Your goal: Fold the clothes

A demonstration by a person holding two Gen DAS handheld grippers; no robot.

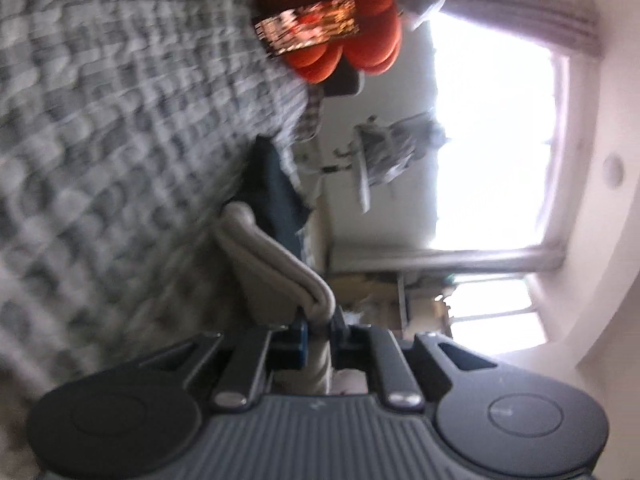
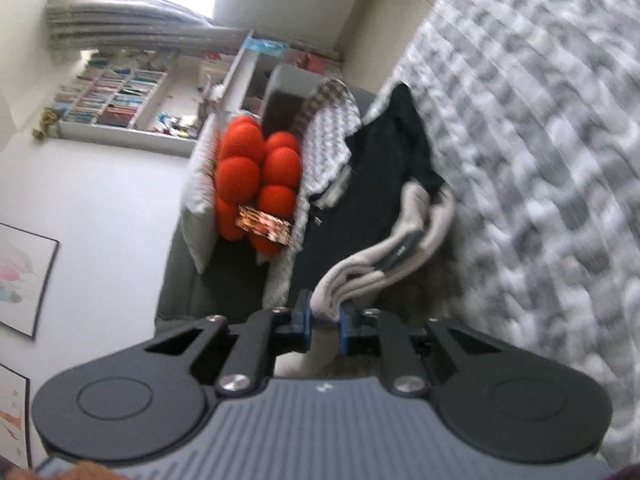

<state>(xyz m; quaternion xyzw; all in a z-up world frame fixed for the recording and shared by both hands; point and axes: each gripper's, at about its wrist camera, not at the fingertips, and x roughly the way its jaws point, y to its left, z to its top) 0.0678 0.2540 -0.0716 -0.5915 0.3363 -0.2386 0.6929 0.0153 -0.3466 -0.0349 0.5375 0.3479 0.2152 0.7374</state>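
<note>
You will find no readable text here; the small mark on the garment's dark band [image 2: 401, 251] is too blurred.

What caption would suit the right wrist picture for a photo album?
Right gripper pinching a bunched beige garment over a grey-and-white patterned blanket, orange ball cushion behind.

A grey-and-white woven-check blanket [image 2: 540, 140] fills the right side of the frame. At centre lie a beige garment [image 2: 384, 256], a black garment [image 2: 384, 148] and a bright orange ball-cluster cushion [image 2: 256, 168].
</note>
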